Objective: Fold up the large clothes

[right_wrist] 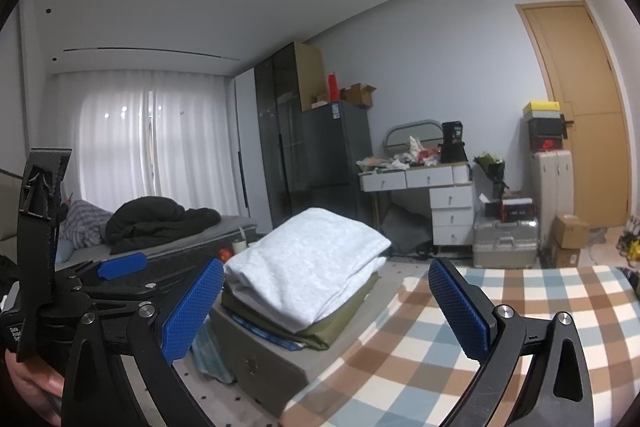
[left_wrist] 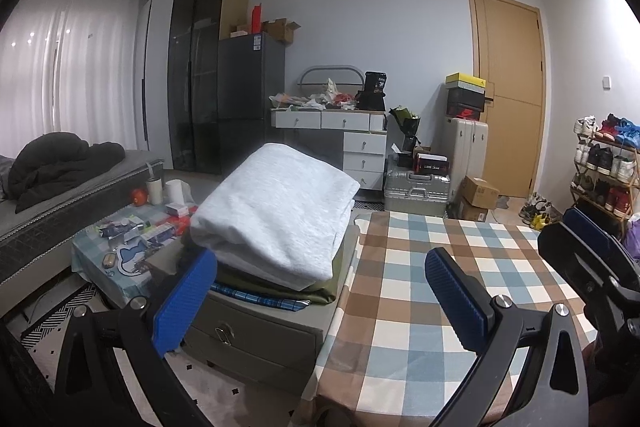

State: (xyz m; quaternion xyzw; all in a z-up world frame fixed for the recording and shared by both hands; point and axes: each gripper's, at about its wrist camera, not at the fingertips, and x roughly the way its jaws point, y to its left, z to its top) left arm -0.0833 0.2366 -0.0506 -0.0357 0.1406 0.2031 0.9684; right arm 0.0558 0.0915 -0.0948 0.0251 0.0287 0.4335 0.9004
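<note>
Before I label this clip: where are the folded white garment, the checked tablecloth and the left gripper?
folded white garment (left_wrist: 276, 211): left wrist view, middle of its top face.
checked tablecloth (left_wrist: 404, 291): left wrist view, bare cloth between the fingers.
left gripper (left_wrist: 320, 291): left wrist view, midway between its fingertips.

Left gripper (left_wrist: 320, 287) jaws wide apart, nothing between them. Folded white garment (left_wrist: 276, 215) tops pile on grey cabinet (left_wrist: 256, 339). Checked tablecloth (left_wrist: 420, 307) just right. Right gripper (left_wrist: 592, 259) at right edge.
</note>
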